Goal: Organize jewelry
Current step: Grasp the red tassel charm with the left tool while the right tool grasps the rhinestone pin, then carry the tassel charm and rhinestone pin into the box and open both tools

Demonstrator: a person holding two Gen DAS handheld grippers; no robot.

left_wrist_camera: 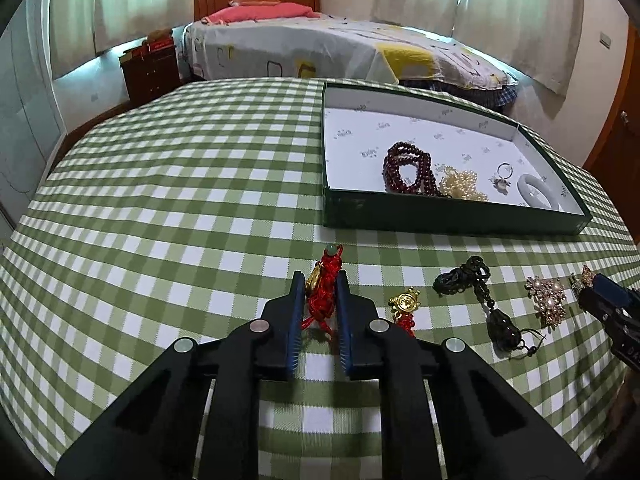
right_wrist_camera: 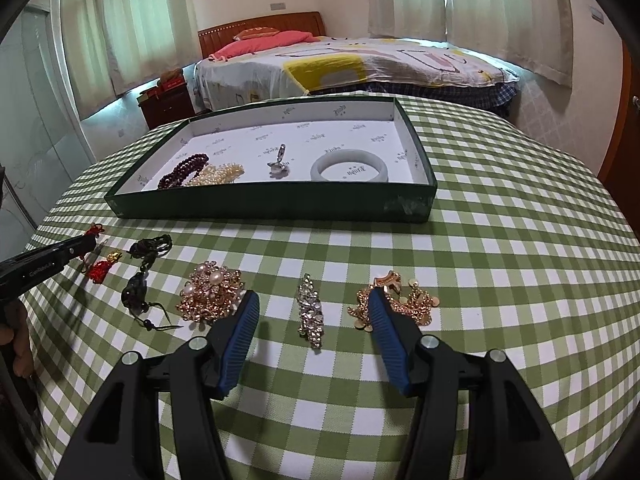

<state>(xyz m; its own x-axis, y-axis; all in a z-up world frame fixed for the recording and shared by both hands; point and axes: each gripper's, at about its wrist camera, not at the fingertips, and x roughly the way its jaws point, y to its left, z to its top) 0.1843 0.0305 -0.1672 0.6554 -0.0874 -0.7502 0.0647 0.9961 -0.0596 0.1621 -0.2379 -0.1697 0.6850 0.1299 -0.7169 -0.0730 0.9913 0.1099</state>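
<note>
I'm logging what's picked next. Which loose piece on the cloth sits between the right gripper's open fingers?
The silver rhinestone clip, lying alone on the checked cloth between the pearl brooch and the gold chain piece.

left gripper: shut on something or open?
Shut on the red knotted charm: the left gripper has both blue pads pressed against its cord, on the checked tablecloth.

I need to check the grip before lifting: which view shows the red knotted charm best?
The left wrist view: the red knotted charm sits close up between the left gripper's jaws, pressed from both sides, its green bead on top. The right wrist view shows only a small red tip at the far left edge, beyond that gripper.
</note>
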